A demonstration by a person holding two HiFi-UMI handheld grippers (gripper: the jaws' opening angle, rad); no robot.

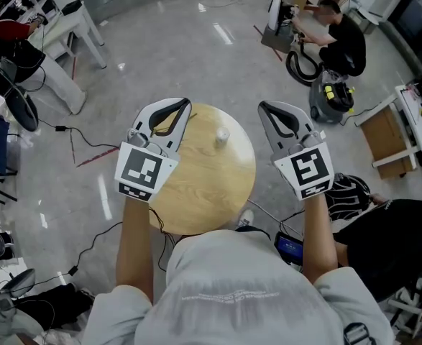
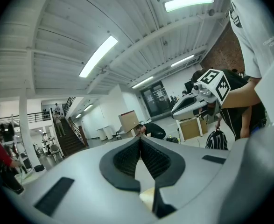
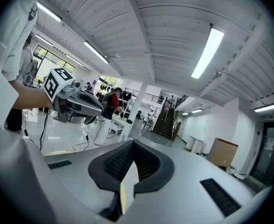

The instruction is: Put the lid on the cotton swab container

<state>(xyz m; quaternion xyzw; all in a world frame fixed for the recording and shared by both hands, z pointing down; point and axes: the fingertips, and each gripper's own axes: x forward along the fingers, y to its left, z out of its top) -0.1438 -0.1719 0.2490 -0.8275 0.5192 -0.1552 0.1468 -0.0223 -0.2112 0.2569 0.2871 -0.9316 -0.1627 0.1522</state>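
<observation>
While the head view looks down on a round wooden table (image 1: 211,185) with the small white cotton swab container (image 1: 222,136) standing on its far half, between the two tools and apart from both, neither gripper view shows that container. Both point up at a ribbed white ceiling (image 2: 57,41) with strip lights (image 2: 98,56) and a far staircase (image 3: 167,124). Those views do show the jaws: the left gripper (image 1: 186,103) has its dark pads pressed together on nothing, and so has the right gripper (image 1: 263,107). Whether the container's lid is on cannot be made out. Around the table lies a glossy grey floor (image 1: 189,42) with cables (image 1: 61,129), white tables (image 1: 67,27) at far left, and a person in black (image 1: 343,38) crouching at far right.
</observation>
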